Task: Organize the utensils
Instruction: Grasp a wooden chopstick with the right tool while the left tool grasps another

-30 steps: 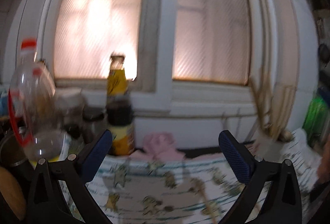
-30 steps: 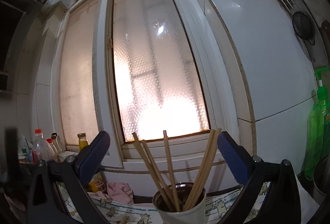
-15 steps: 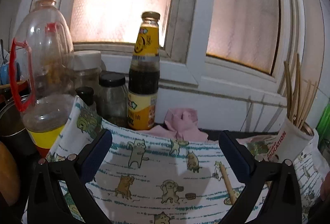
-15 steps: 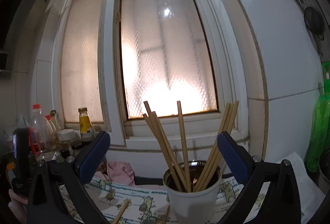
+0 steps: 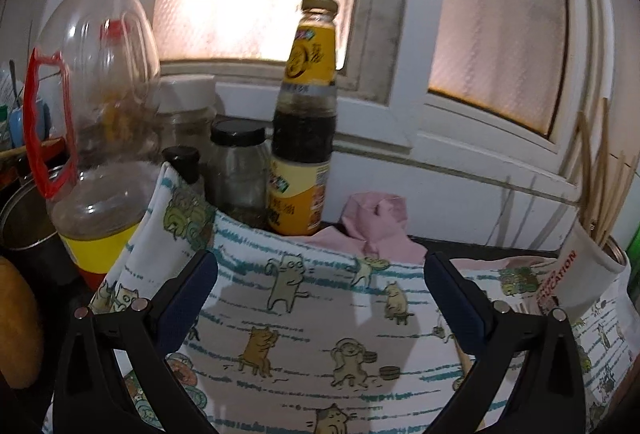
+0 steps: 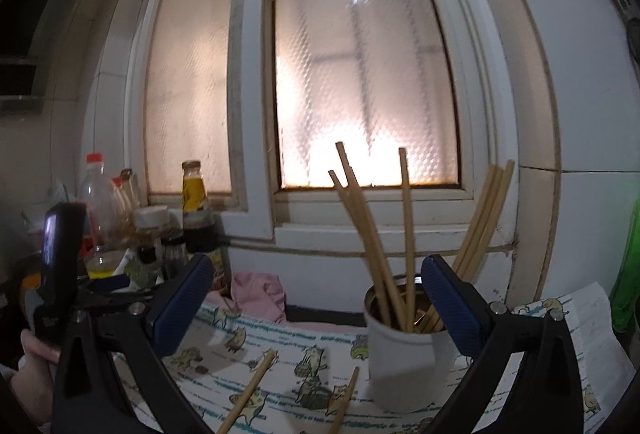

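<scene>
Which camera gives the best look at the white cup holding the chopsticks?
The right wrist view. The white cup stands near centre between the open right tongs, rim and chopsticks plainly visible. The left wrist view catches it only at the far right edge, tilted by the lens, partly cut off.

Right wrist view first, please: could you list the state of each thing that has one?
Left gripper: open, empty.
Right gripper: open, empty.
White cup: upright, holding chopsticks.
Two loose chopsticks: lying flat on the cat-print cloth.
Sauce bottle: upright, capped.
Oil bottle: upright, capped, nearly empty.
</scene>
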Demonstrator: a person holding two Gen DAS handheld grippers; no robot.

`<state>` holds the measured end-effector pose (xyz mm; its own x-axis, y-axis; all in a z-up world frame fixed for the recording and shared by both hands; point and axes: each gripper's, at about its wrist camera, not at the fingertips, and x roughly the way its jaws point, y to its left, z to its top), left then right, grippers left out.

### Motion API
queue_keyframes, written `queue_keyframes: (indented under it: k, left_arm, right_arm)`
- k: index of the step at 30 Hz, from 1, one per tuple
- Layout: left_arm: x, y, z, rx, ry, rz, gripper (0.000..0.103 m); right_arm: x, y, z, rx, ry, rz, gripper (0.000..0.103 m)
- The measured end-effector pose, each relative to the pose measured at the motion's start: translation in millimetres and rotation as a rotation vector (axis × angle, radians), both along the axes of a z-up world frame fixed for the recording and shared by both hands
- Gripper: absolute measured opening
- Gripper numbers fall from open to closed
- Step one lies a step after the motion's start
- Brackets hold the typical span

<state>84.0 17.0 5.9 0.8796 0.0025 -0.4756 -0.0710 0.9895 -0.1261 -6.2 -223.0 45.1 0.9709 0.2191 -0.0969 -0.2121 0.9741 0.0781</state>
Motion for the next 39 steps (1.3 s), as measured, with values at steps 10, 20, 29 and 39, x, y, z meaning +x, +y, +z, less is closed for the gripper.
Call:
queue_keyframes:
  k: [10, 20, 29, 39]
  left_arm:
    - [3.2, 2.0, -4.1, 0.039, 0.026, 0.055, 0.102]
    - [6.7, 4.2, -7.7, 0.043, 0.048, 0.063, 0.102]
    - [14.8, 3.1, -15.1, 0.062, 0.104, 0.063, 0.102]
    - [15.7, 5.6, -17.1, 0.024, 0.130, 0.035, 0.102]
  right_arm:
    - [25.5, 16.7, -14.2, -0.048, 0.230, 0.111, 0.103]
    - [55.2, 45.7, -52.0, -0.222, 0.481, 0.154, 0.077]
    - [80.5, 48.8, -85.5, -0.284, 0.673, 0.112, 0.058]
    - [90.4, 50.5, -96.1, -0.271, 0.733, 0.132, 0.040]
